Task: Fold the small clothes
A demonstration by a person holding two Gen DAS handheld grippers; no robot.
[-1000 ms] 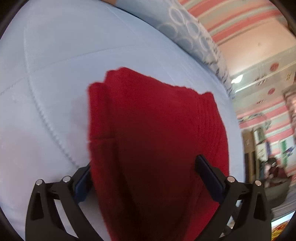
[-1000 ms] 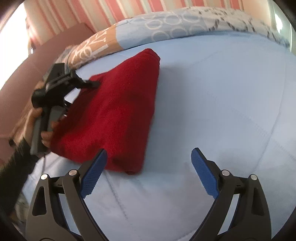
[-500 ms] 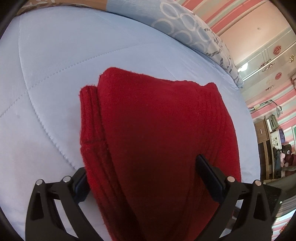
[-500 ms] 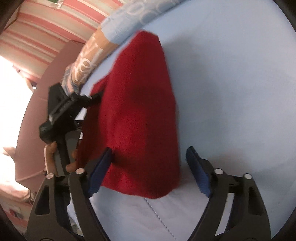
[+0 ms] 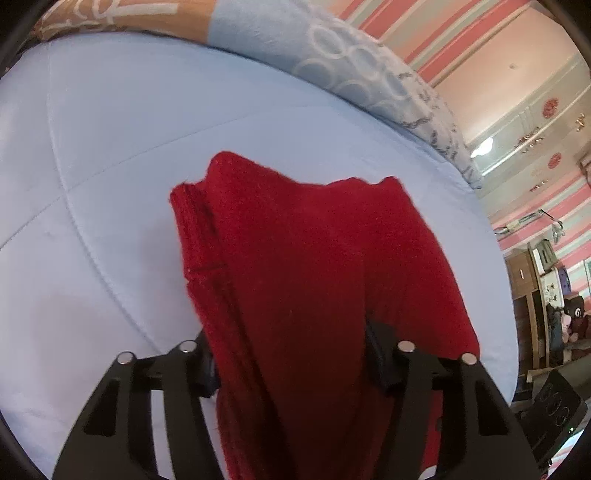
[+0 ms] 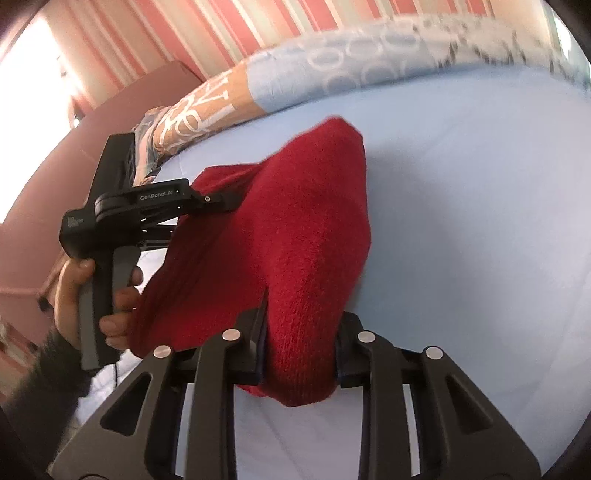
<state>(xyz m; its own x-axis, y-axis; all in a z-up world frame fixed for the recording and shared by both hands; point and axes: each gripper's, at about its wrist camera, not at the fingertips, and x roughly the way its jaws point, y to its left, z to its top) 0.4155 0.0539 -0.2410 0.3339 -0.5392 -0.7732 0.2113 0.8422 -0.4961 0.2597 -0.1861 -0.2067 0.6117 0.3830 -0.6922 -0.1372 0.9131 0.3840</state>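
A folded red knit garment (image 5: pixel 317 273) lies on the pale blue bed cover (image 5: pixel 110 147). My left gripper (image 5: pixel 291 354) has its jaws around the garment's near edge, with cloth bunched thick between them. In the right wrist view the same red garment (image 6: pixel 288 236) is pinched between the jaws of my right gripper (image 6: pixel 299 350), which is shut on its near corner. The left gripper (image 6: pixel 221 197) shows there too, gripping the garment's far left edge in the person's hand.
A patterned pillow or quilt (image 5: pixel 332 62) runs along the far edge of the bed, orange at one end (image 6: pixel 199 110). A striped pink wall (image 6: pixel 221 33) stands behind. A dark device (image 5: pixel 554 410) sits at the lower right, past the bed edge.
My right gripper moved in over the garment's near corner and shut on it. My left gripper's jaws closed further on the garment's edge. The garment shifted slightly.
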